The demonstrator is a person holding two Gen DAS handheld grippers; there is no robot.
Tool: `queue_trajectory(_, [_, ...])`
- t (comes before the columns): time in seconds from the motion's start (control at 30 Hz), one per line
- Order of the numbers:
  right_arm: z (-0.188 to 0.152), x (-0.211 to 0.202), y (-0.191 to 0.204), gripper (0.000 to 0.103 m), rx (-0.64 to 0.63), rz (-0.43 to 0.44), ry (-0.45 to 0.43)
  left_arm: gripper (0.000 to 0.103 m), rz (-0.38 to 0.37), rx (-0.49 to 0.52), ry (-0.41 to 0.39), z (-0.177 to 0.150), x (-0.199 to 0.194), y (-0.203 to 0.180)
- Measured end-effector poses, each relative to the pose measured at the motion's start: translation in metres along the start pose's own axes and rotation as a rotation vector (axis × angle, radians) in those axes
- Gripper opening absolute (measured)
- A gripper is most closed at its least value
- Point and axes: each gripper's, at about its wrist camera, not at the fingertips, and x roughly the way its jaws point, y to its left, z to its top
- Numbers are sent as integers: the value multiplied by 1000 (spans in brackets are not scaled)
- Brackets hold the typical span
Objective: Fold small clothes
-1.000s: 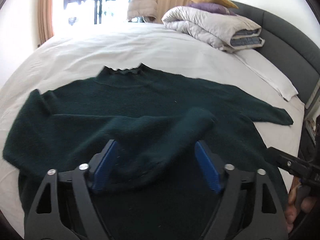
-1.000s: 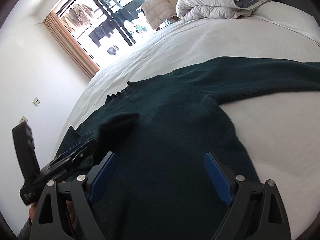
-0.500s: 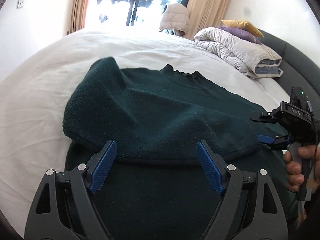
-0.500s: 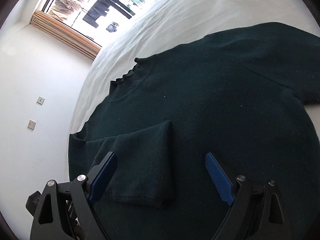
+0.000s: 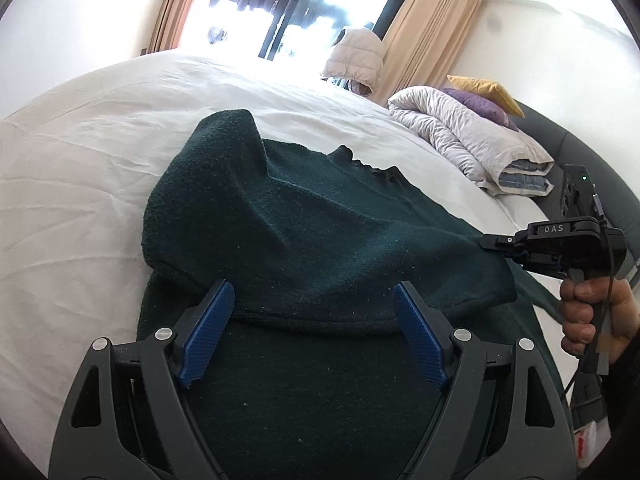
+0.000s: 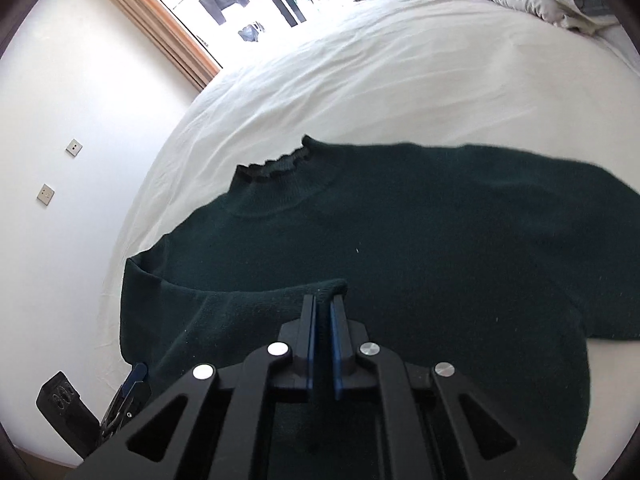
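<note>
A dark green sweater [image 5: 320, 240] lies flat on the white bed [image 5: 80, 140], its left sleeve folded across the body. My left gripper [image 5: 314, 328] is open and empty, just above the folded sleeve near its shoulder fold. My right gripper [image 6: 323, 304] is shut on the cuff end [image 6: 328, 286] of that folded sleeve, over the sweater's chest. It also shows in the left wrist view [image 5: 516, 248] at the right, held by a hand. The frilled collar [image 6: 276, 166] points to the far side of the bed.
A folded grey duvet [image 5: 460, 140] with yellow and purple pillows lies at the head of the bed, by the dark headboard [image 5: 592, 160]. A window with tan curtains [image 5: 420, 20] stands beyond the bed. A white wall [image 6: 60, 120] is on the left.
The right gripper has closed on the sleeve's cuff end; it was open before. The left gripper stays open and has held its place over the last half second.
</note>
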Motion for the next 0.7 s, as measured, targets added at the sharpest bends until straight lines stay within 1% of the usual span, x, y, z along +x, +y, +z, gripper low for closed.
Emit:
queue_trajectory(0.13, [14,-11,14,8,-60,9,-45,81,5,2,-7,-1,-3,2])
queue_trajectory(0.23, [29,-21,14,7,-64,4,-100,82,-9,-13,-28,-2,-6,4])
queue_trajectory(0.3, [38,-30,5,7,-42,-14,-147,82,-6,-45,-55,-2,-13,11])
queue_trajectory(0.37, [47,-33,-13,7,4,-21,-162,82,-23,-87,-75,-3,-18,19])
queue_trajectory(0.4, [49,-32,-23,7,17,-36,-157,82,-28,-102,-78,-3,-19,22])
queue_trajectory(0.47, [46,-17,-45,7,48,-55,-104,82,-25,-112,-65,-2,-17,26])
queue_trajectory(0.53, [38,0,-62,7,65,-104,-71,82,-17,-101,-56,-2,-17,24])
queue_trajectory(0.57, [34,7,-72,8,86,-113,-63,82,-16,-96,-53,-2,-17,23])
queue_trajectory(0.63, [27,16,-93,8,168,-150,-53,82,-11,-96,-47,-2,-16,23])
queue_trajectory(0.67, [24,20,-102,19,215,-183,-36,82,-10,-97,-45,-1,-16,24])
queue_trajectory(0.7, [19,18,-109,25,257,-170,-35,82,-9,-97,-43,-1,-16,24])
